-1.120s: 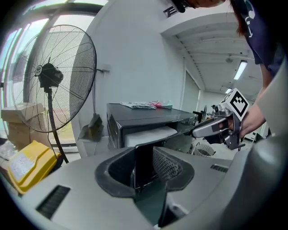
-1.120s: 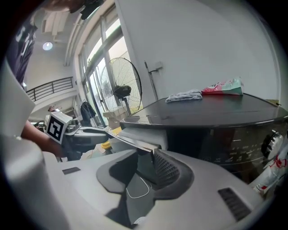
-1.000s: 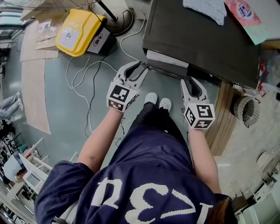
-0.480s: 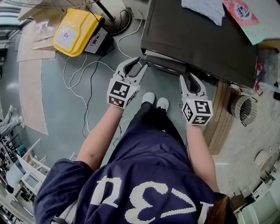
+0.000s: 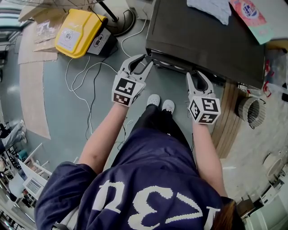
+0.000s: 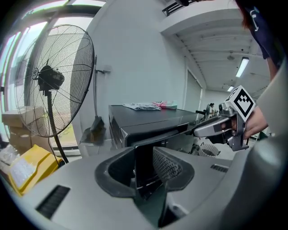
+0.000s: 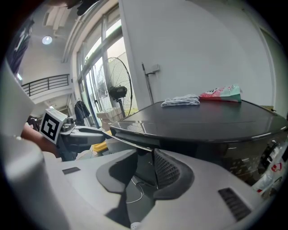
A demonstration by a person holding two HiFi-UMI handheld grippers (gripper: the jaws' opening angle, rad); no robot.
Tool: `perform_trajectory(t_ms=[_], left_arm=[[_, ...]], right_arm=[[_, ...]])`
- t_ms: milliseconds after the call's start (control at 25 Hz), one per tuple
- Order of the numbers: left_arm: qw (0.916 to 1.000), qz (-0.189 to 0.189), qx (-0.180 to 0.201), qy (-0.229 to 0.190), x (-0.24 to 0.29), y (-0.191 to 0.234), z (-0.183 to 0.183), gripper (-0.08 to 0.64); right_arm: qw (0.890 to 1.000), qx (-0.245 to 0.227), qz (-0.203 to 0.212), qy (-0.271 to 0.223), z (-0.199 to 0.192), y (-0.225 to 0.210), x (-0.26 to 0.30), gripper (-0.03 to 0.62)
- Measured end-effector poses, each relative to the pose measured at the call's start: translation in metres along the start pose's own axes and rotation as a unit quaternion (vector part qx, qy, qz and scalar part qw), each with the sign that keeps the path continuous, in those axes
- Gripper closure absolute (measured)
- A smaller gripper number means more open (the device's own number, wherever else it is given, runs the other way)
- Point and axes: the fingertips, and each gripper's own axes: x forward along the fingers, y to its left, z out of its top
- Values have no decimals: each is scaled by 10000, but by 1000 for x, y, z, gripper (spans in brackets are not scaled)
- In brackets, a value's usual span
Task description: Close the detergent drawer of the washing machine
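Detergent drawer (image 5: 170, 64): top front-left corner of the washing machine (image 5: 211, 40), poking out only a little from the dark fascia, so nearly home by my read. A pale strip shows along its top edge.

Handling guess: light, rigid plastic on a slide, low friction until the last bit, where a catch likely needs a firm shove. Glossy front, so probably slippery. Push square on the front face, since a push at one end could cock it in the rails. No squeeze is really needed.

Left tongs (image 5: 146, 63): at the drawer's left end, clamped across the thickness of the dark front panel. In the left gripper view the panel fills the gap between the pads. Off-centre hold, so watch for skew.

Right tongs (image 5: 198, 77): released, jaws apart, nothing between them but floor and a white cable. They sit just under the machine's front lip, right of the drawer.

On the machine top: cloth (image 5: 211, 10), pink packet (image 5: 252, 13). Floor to the left: yellow case (image 5: 78, 31), cables (image 5: 81, 85).
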Motion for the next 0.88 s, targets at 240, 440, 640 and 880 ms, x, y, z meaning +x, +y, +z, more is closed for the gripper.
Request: perform_trajectory(t_ms=[240,440,640,880], left_arm=[[9999,77,-53,49,5,3,1,420],[9999,104,6,88,10,7,5,422],[9997,213,-86,71,12,9,7,420],[9991,295,-276,122,14,10,6,420]], right_arm=[[10000,4,-62,-17,2,-3,4,465],[9999,39,-143,-75,7,-6,9,465],[9997,60,-199,-129,10,-7,11,463],[9993,113,-317,-188,11,-8,11,463]])
